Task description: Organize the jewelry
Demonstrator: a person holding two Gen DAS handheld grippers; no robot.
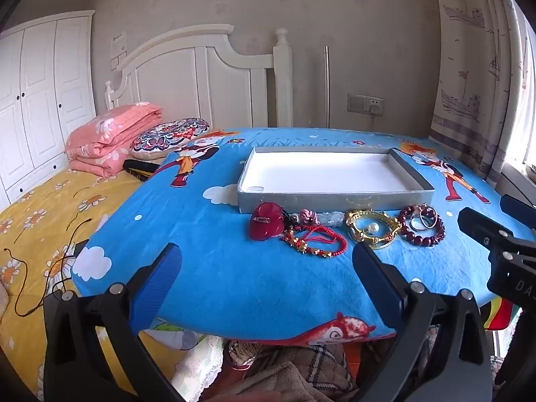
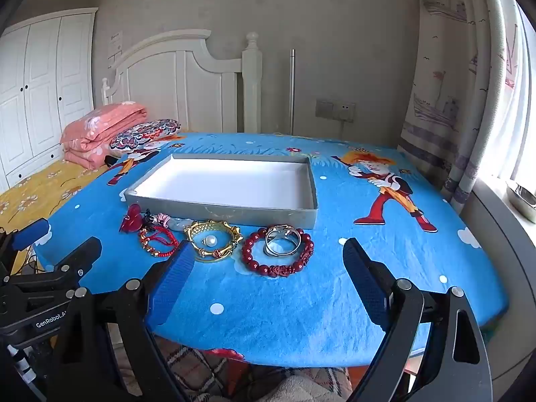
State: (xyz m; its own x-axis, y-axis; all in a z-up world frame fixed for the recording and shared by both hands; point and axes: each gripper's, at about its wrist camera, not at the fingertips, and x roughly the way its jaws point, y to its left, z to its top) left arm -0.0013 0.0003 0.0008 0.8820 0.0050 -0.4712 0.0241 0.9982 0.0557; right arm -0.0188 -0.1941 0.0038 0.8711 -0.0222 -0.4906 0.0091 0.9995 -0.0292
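Both tongs, left tongs (image 1: 264, 269) and right tongs (image 2: 268, 264), spread wide, empty. Jewelry in a row on the table (image 2: 301, 318), near side of grey tray (image 2: 221, 212). Dark red bead bracelet (image 2: 278, 251) light, slippery; best pinched across its band.

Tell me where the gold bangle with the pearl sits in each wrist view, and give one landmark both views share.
Left wrist view: gold bangle right of centre, in front of the grey tray, left of the dark red bead bracelet.
Right wrist view: gold bangle left of centre, just past the left fingertip.
Shared landmark: the grey tray behind it.
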